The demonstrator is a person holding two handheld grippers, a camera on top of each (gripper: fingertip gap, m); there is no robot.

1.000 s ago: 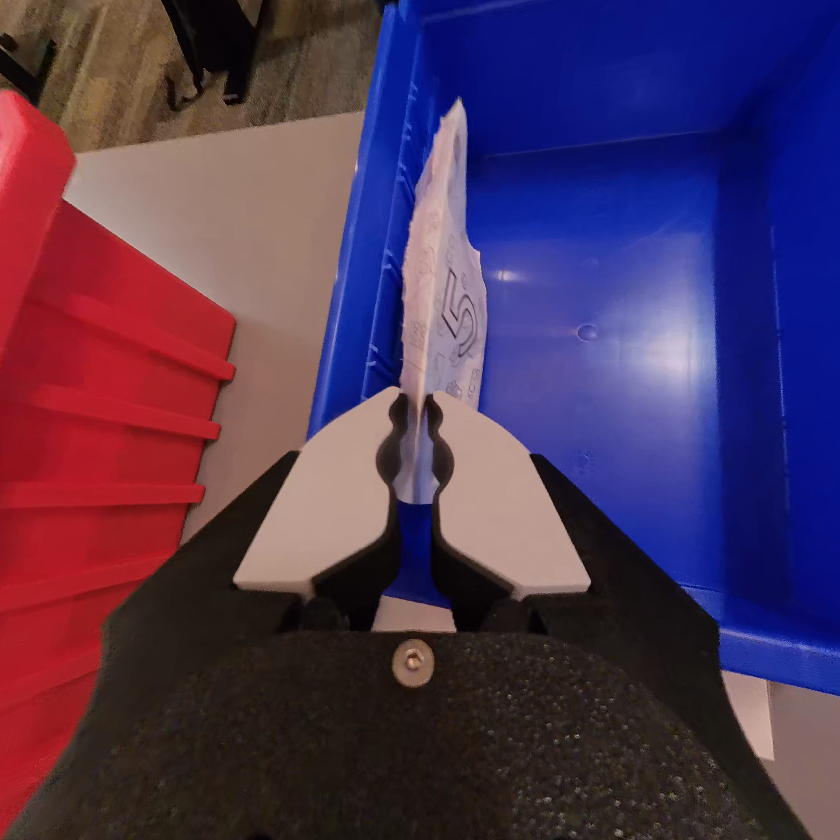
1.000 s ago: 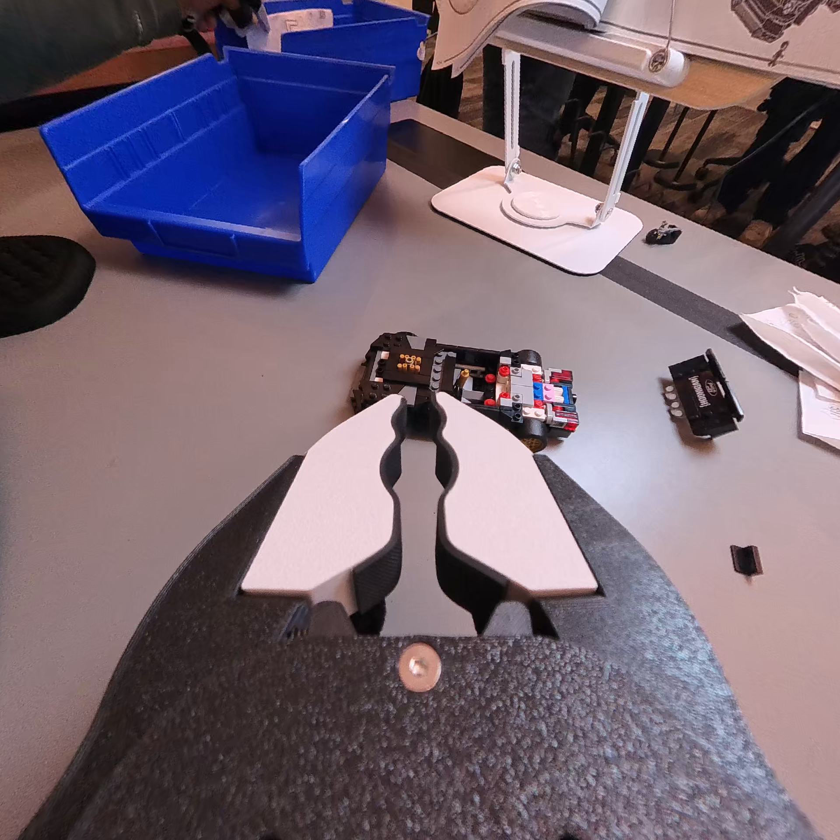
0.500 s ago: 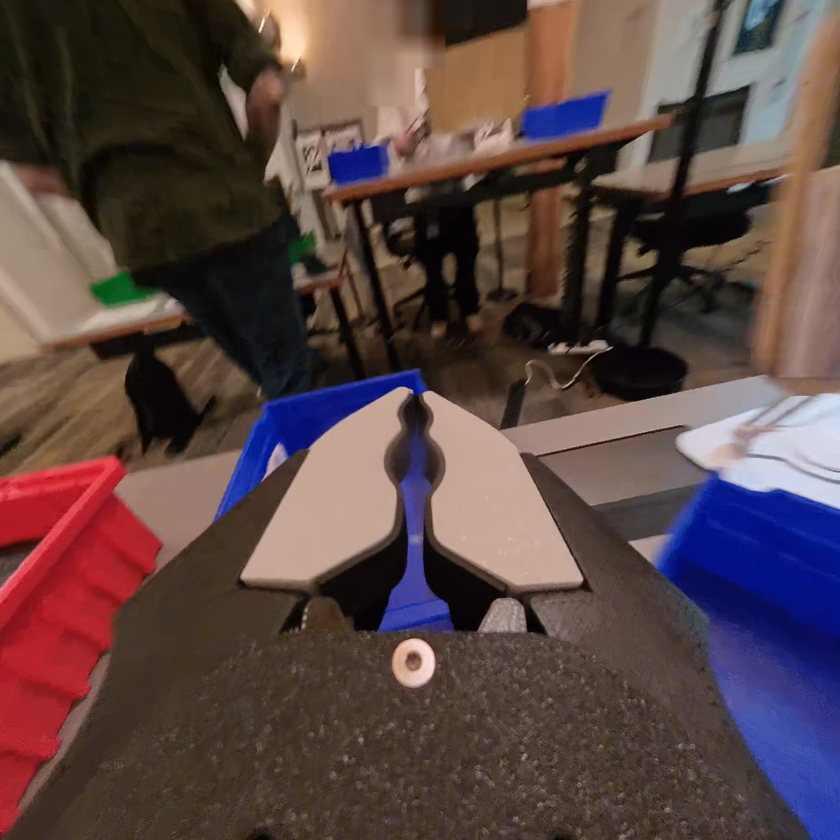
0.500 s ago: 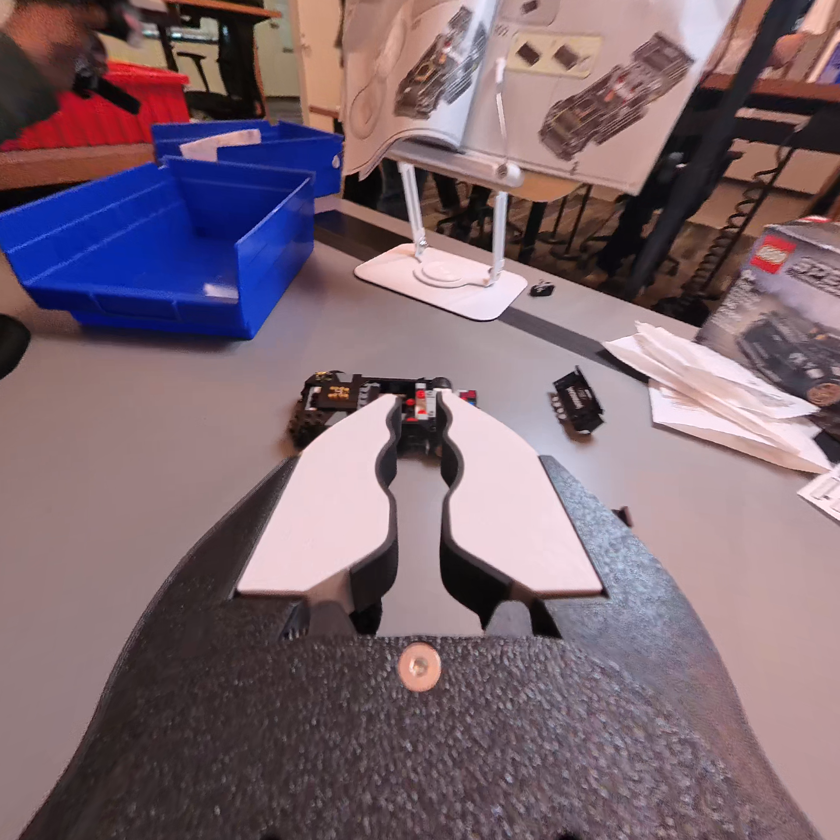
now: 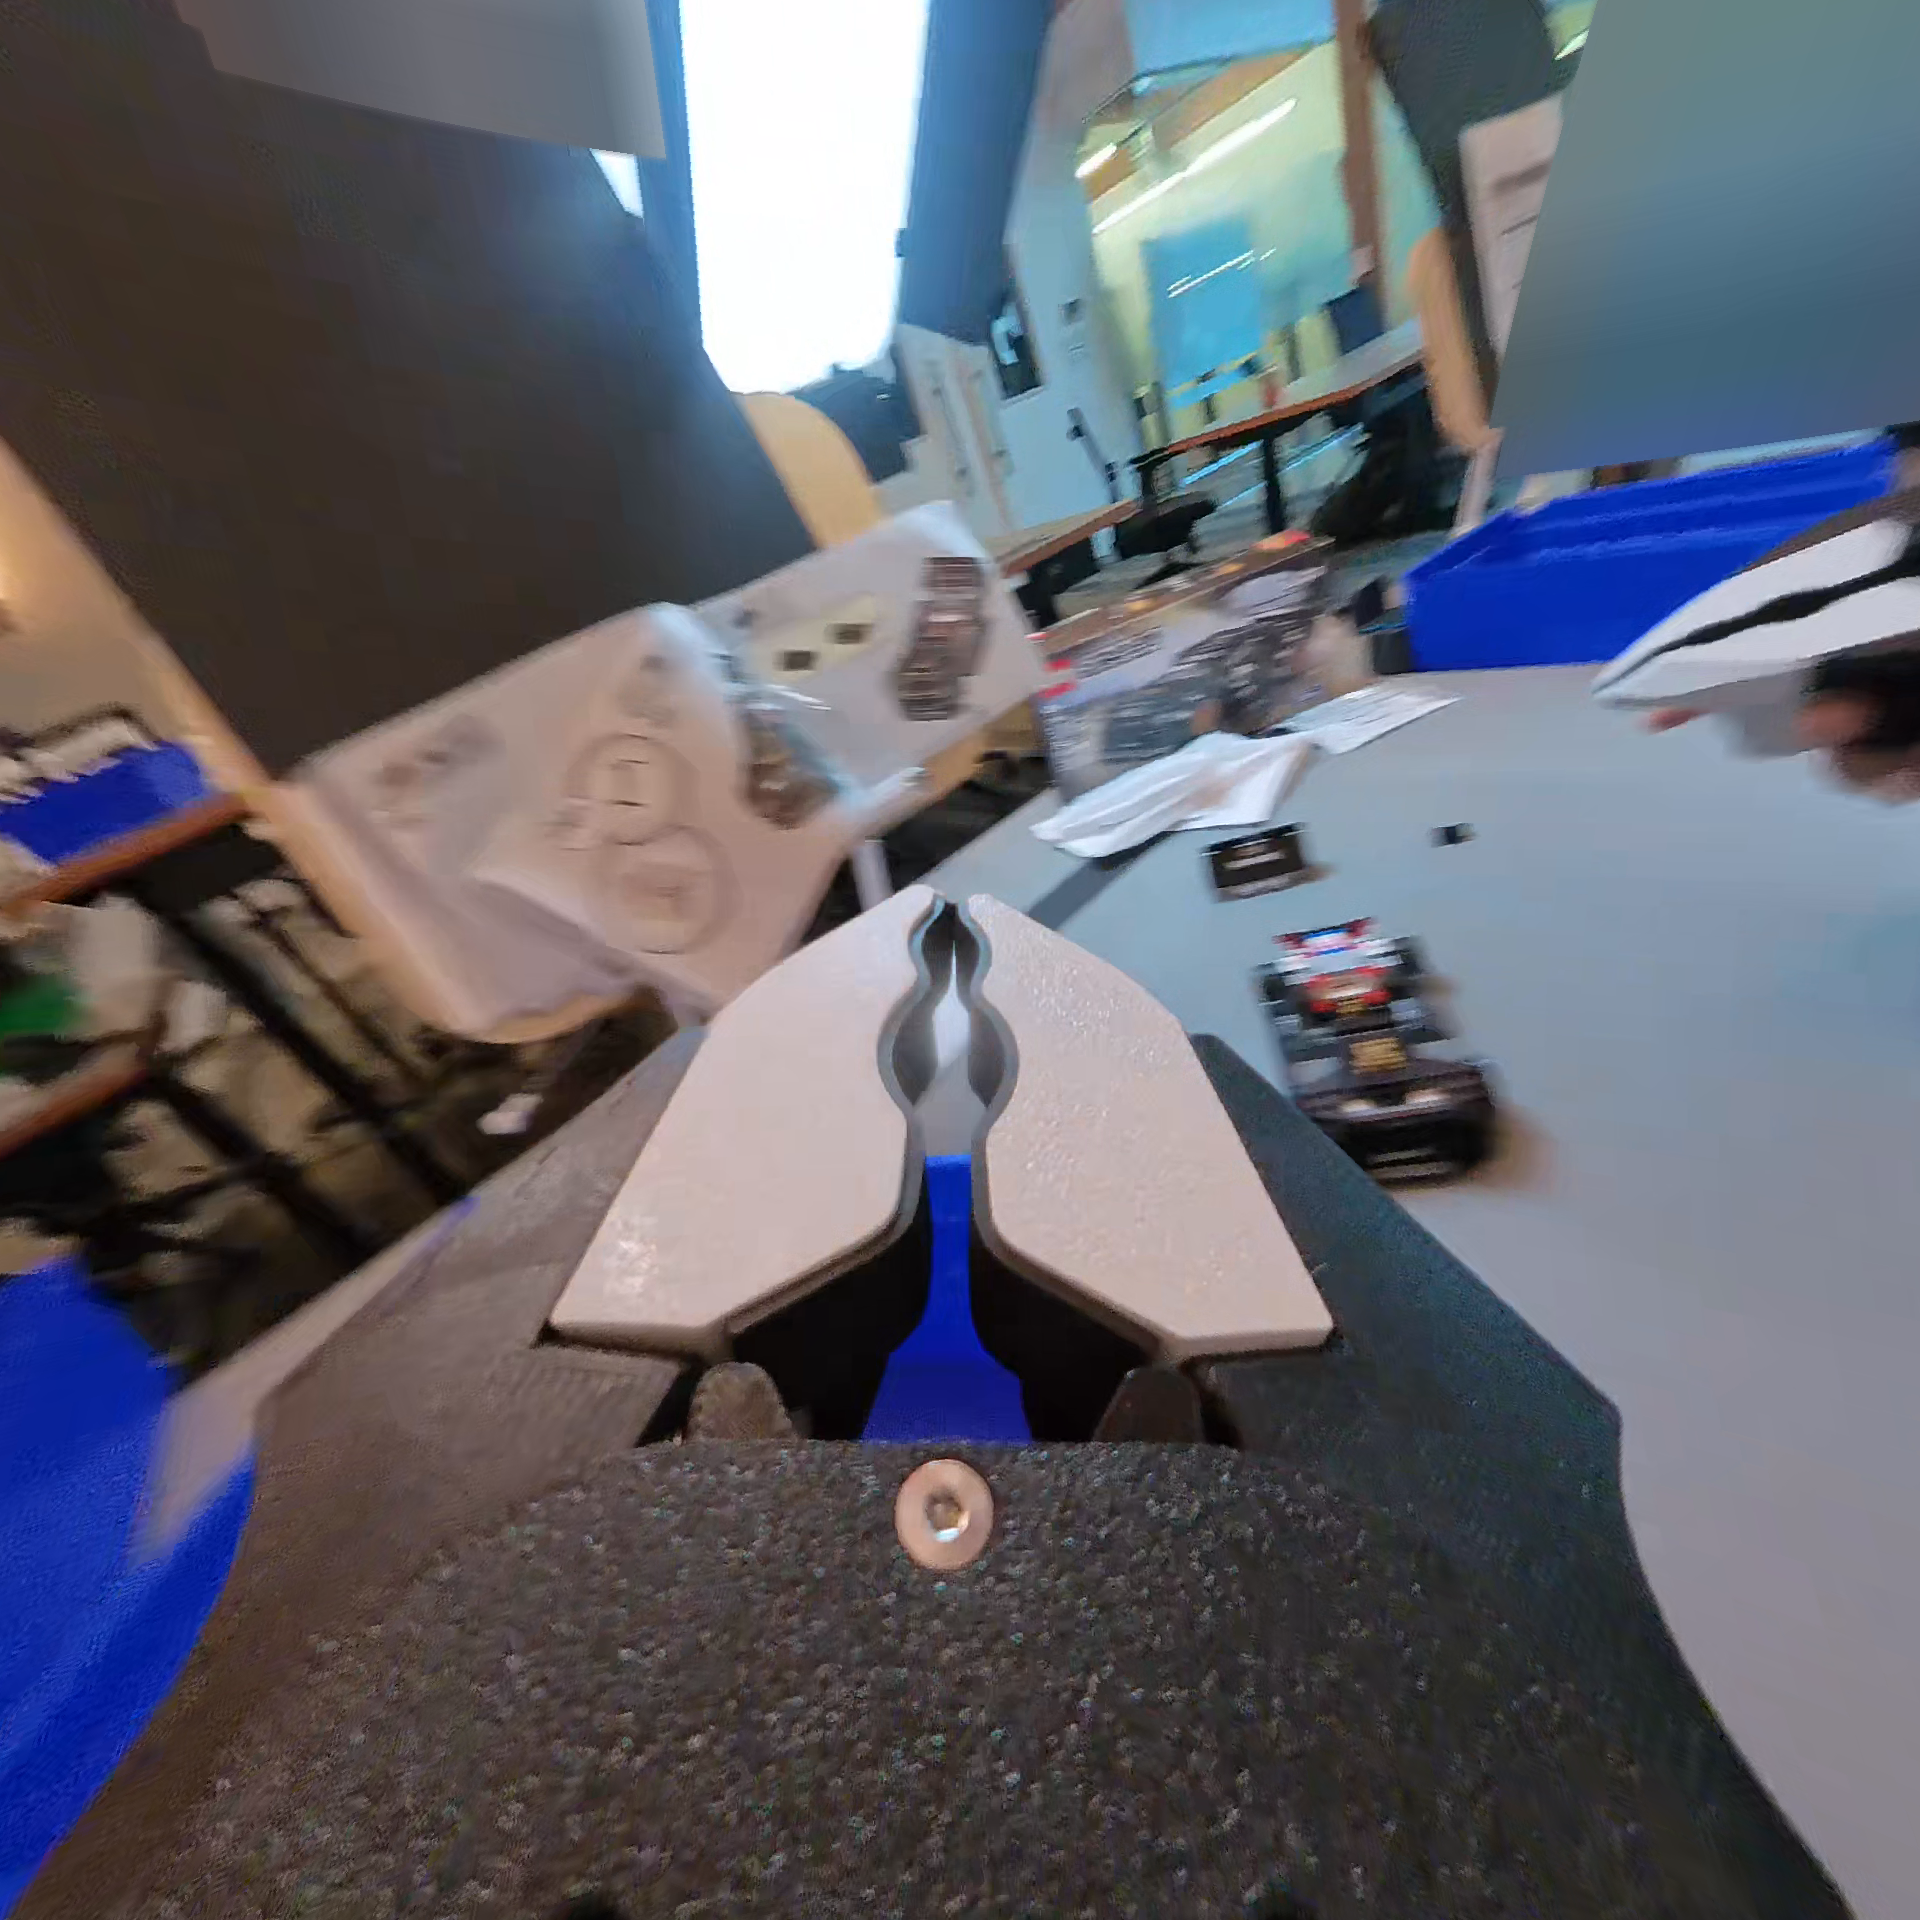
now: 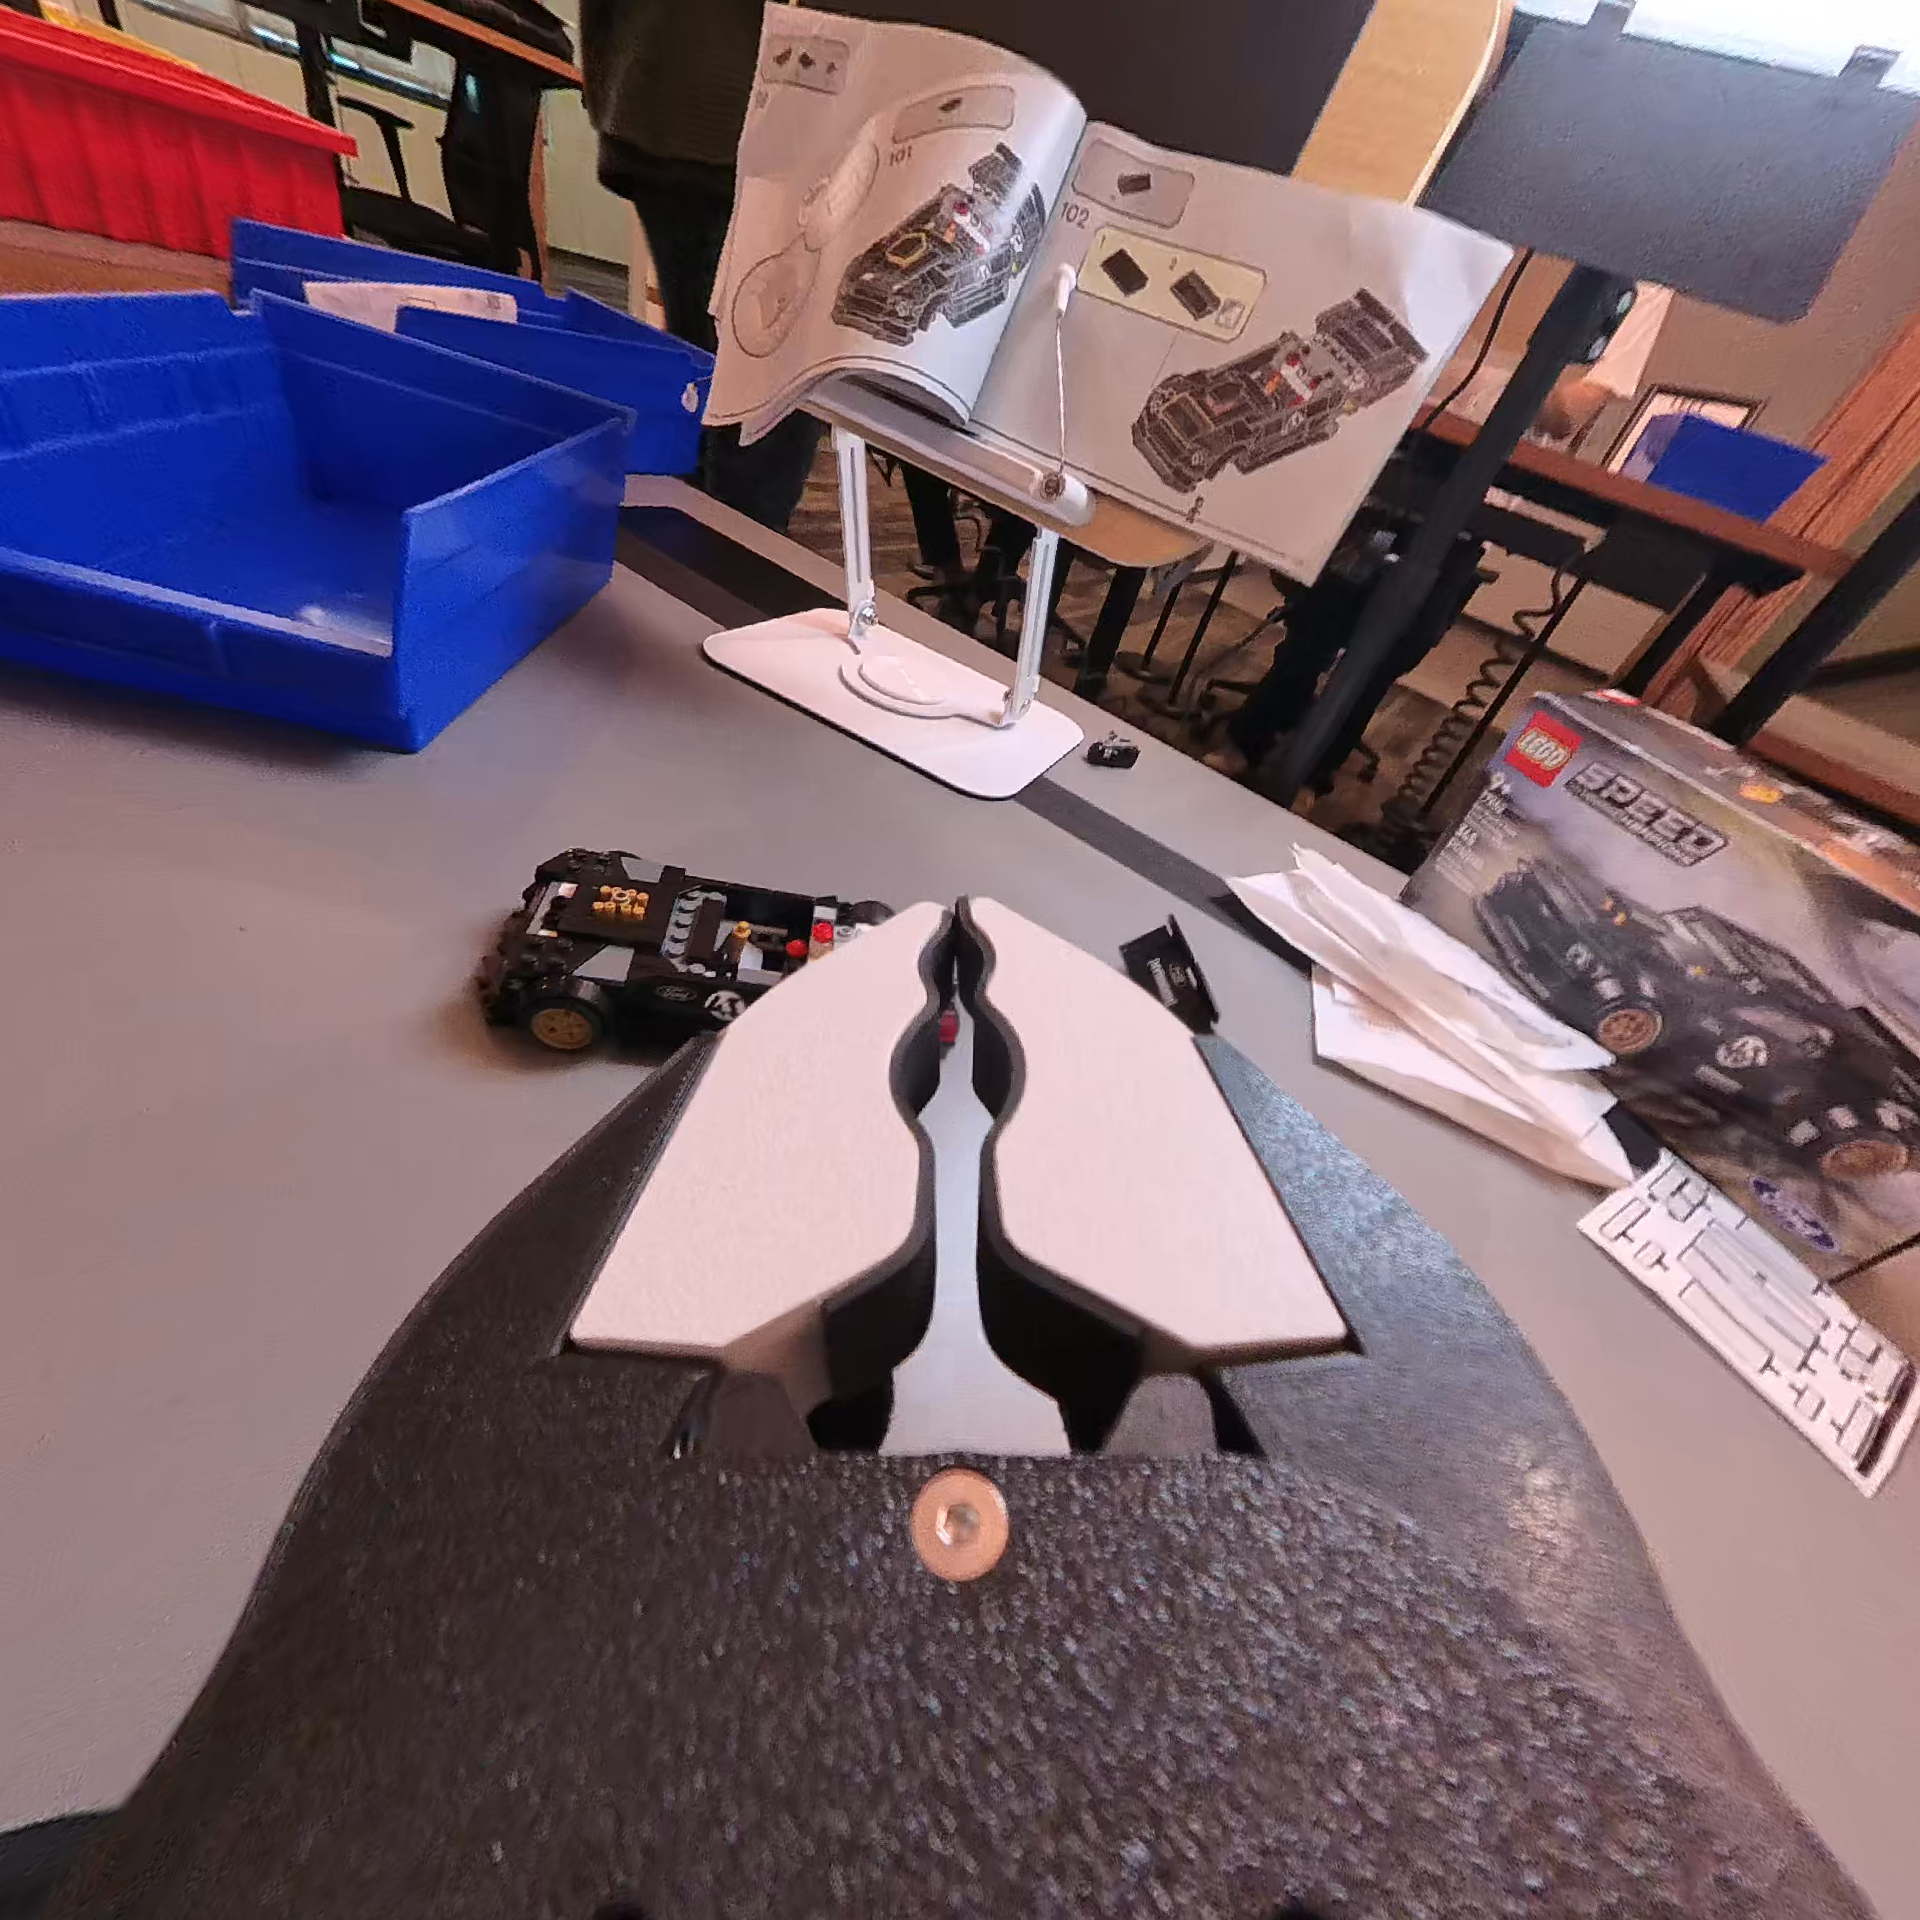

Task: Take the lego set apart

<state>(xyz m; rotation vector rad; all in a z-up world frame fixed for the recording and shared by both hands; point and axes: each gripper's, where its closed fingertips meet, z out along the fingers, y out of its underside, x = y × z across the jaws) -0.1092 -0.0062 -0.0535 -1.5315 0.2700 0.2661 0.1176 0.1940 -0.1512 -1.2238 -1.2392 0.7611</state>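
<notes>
- Your grey table (image 6: 260,987) carries everything.
- Lego car (image 6: 665,951) sits mid-table, on its wheels.
- Blue bin (image 6: 312,582) far left; 2nd blue bin (image 6: 540,332) behind it.
- White book stand (image 6: 904,696) behind the car.
- Black plate piece (image 6: 1169,971) just right of the car.
- Paper bags (image 6: 1434,1029), set box (image 6: 1704,935), sticker sheet (image 6: 1766,1320) on your right.

Both grippers closed and empty, held clear above the surface.

Left gripper (image 5: 948,914): white fingers (image 5: 790,1143) meet at the tips, nothing between them; body tilted, view motion-blurred. Right gripper (image 6: 956,909): fingertips (image 6: 1049,966) touching, only the wavy gap behind them left, nothing clamped; held low and level. In the left wrist view the right gripper (image 5: 1662,665) shows far right, blurred.
</notes>
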